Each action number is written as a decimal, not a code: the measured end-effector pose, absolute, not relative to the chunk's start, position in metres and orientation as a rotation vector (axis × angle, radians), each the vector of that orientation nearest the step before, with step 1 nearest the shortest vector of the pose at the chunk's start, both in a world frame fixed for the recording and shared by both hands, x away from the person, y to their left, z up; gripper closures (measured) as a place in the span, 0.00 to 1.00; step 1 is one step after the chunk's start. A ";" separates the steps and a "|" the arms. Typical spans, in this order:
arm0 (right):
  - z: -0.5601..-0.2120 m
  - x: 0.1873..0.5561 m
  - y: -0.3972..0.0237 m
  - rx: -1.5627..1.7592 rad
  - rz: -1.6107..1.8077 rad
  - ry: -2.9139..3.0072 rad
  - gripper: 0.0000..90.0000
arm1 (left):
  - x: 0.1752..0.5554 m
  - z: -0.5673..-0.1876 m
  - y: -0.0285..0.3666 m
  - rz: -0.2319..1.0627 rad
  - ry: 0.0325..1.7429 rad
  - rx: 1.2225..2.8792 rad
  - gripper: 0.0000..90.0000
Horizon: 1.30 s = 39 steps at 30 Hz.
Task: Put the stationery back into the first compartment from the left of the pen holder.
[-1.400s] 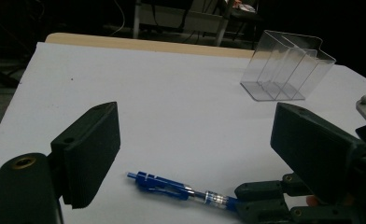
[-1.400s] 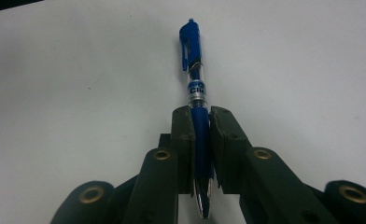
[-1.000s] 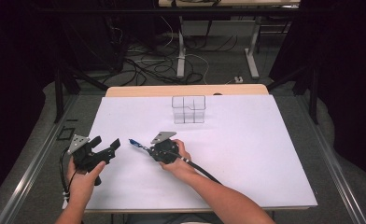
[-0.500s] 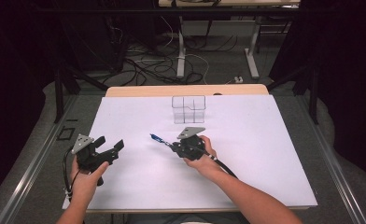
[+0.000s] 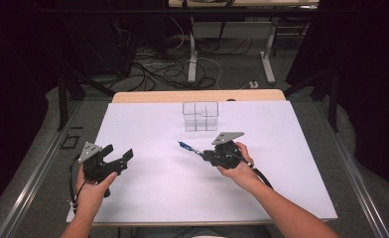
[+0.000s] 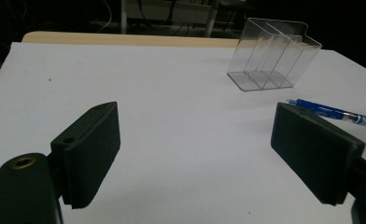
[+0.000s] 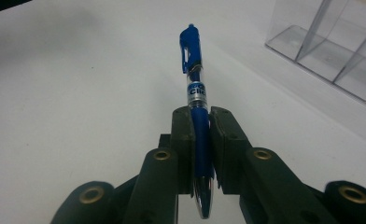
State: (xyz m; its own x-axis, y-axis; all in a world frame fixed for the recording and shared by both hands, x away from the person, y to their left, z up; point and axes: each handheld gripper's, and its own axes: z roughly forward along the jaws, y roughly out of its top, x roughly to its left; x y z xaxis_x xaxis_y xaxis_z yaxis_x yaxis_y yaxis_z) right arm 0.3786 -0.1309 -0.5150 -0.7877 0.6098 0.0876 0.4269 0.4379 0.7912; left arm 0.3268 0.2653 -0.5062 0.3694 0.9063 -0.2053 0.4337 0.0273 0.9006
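Note:
A blue pen point(image 7: 193, 70) with a clear barrel is clamped between the jaws of my right gripper point(image 7: 201, 122), its clip end pointing away from me. From above, that right gripper point(image 5: 208, 155) sits just right of the table's middle, holding the pen point(image 5: 186, 147) above the white surface, pointing left and away. A clear plastic organiser point(image 5: 200, 115) with compartments stands behind it, empty. My left gripper point(image 5: 118, 159) hovers at the near left, jaws wide open with nothing between them. In the left gripper view, the pen point(image 6: 331, 112) and the organiser point(image 6: 272, 55) lie beyond its fingers point(image 6: 91, 148).
A white sheet point(image 5: 148, 124) covers the table, with a wooden edge point(image 5: 153, 95) at the back. Cables and desk legs lie on the dark floor beyond. A cable trails from each gripper toward the person.
The right gripper has carried the pen rightward, closer to the organiser. The left gripper has shifted slightly and stayed open.

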 end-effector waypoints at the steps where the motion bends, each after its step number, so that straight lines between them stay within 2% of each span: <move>1: -0.514 0.379 -0.134 0.907 1.273 2.484 0.89 | 0.327 -0.506 0.265 0.559 1.227 1.588 0.17; 2: -0.511 0.379 -0.140 0.906 1.283 2.489 0.89 | 0.327 -0.505 0.265 0.555 1.216 1.595 0.12; 5: -0.508 0.380 -0.146 0.889 1.282 2.507 0.89 | 0.326 -0.504 0.264 0.529 1.186 1.604 0.08; 8: -0.504 0.381 -0.152 0.865 1.288 2.528 0.89 | 0.325 -0.502 0.258 0.559 1.150 1.644 0.08; 19: -0.499 0.383 -0.163 0.787 1.296 2.616 0.89 | 0.323 -0.493 0.234 0.660 1.011 1.781 0.21; 23: -0.500 0.384 -0.162 0.771 1.294 2.630 0.89 | 0.323 -0.490 0.224 0.702 0.939 1.837 0.30; 39: -0.498 0.384 -0.164 0.764 1.304 2.640 0.89 | 0.329 -0.483 0.169 0.844 0.619 2.099 0.31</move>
